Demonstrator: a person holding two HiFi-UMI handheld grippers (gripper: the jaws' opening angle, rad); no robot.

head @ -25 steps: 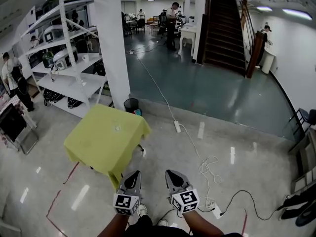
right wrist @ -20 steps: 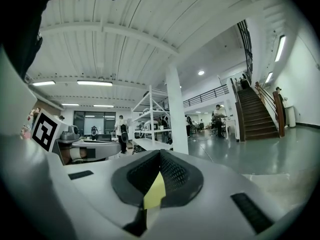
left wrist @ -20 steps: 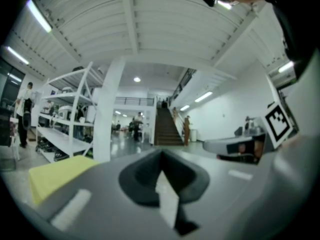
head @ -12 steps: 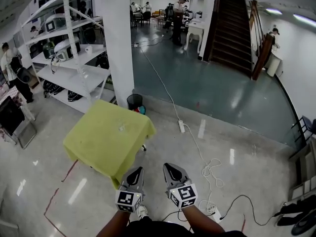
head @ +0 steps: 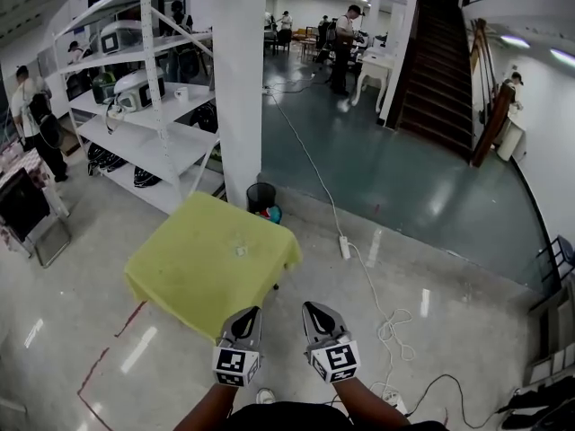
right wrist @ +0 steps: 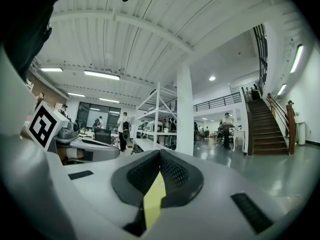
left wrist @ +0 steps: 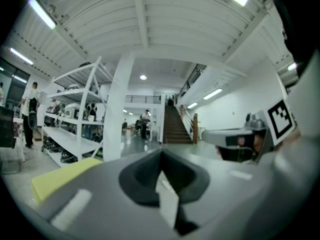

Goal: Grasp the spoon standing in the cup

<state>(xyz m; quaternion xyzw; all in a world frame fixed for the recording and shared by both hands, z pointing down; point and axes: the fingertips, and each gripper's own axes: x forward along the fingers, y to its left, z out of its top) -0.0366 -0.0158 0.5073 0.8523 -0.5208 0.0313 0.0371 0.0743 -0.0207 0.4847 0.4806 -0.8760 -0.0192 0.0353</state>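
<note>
- Yellow table (head: 180,272): lies toward 11 o'clock from my grippers, well apart from them.
- My left gripper (head: 248,320) and right gripper (head: 314,314): side by side, both with jaws pressed together on nothing.
- Cup (head: 241,250): on the table at 12 o'clock of my left gripper; its spoon is too small to make out.

My left claw (head: 248,316) and right claw (head: 311,311) share one build: pale grey shells tapering towards the tip, lined inside with black pads (right wrist: 172,176) of fine dimpled texture. Black rectangular insets (right wrist: 248,211) are set into the shell faces. Each claw carries at its rear a white cube (head: 334,361) printed with black square markers. My clothing (head: 287,417) is dark.
</note>
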